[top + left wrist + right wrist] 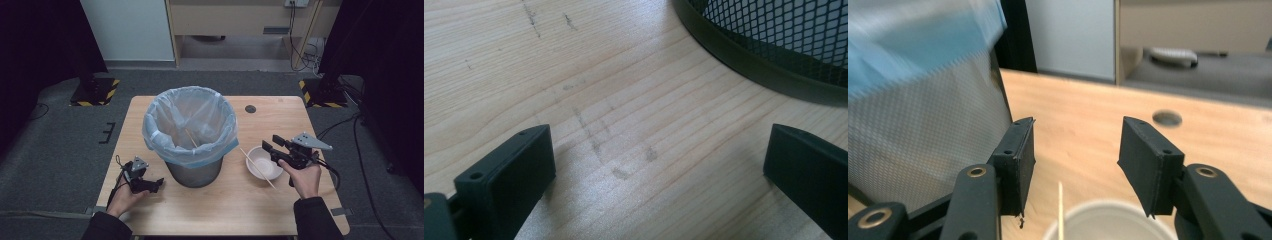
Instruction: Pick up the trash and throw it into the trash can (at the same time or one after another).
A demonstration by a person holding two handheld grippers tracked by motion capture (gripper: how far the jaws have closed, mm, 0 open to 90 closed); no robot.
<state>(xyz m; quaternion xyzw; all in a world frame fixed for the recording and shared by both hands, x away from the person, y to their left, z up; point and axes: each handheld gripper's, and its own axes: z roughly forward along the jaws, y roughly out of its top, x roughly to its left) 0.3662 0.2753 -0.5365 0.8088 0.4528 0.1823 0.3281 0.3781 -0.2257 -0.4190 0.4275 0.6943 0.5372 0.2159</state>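
A light wooden table [165,210] stands on grey carpet [60,135], black curtains [35,35] flanking it.

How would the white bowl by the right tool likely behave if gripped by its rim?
The bowl looks thin-walled and small, so it is probably light and may flex. The stick lying across its rim could roll off if it tilts. The open right tool hovers just above it.

The bin [192,135] stands mid-surface [225,200]; right of it the bowl [262,161] with a stick [257,167] across it, my right gripper [270,146] over the bowl, my left gripper [155,185] left of the bin.
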